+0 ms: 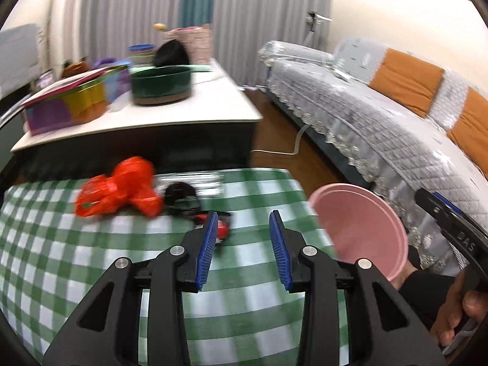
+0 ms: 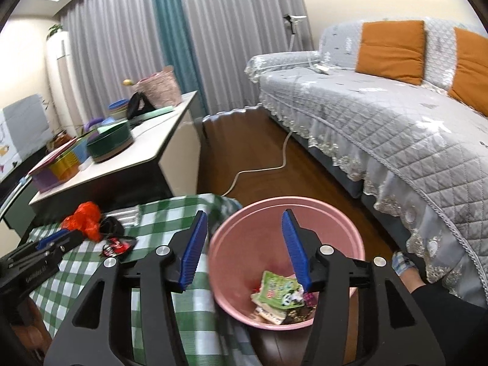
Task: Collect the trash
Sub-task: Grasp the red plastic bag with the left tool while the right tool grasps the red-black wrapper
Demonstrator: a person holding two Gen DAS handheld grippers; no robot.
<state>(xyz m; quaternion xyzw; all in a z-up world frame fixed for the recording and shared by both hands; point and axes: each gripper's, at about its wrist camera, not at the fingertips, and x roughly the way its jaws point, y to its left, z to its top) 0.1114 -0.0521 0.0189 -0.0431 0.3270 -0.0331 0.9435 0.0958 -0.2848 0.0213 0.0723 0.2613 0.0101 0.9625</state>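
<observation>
A: We find the left gripper [image 1: 244,224] parted, nothing between its blue pads [image 1: 208,244], over the checked desk [image 1: 91,259].

B: Trash on the desk?

A: We note an orange plastic bag [image 1: 122,187] ahead and to the left of that gripper, a black item [image 1: 180,195] beside the bag, and a red-and-black wrapper [image 1: 221,228] just past the left pad.

B: And the right gripper [image 2: 244,222]?

A: Parted wider, empty, above the pink bin [image 2: 335,216], which stands off the desk's right edge. We see wrappers [image 2: 277,292] lying in the bin's bottom, below and between its jaws.
</observation>
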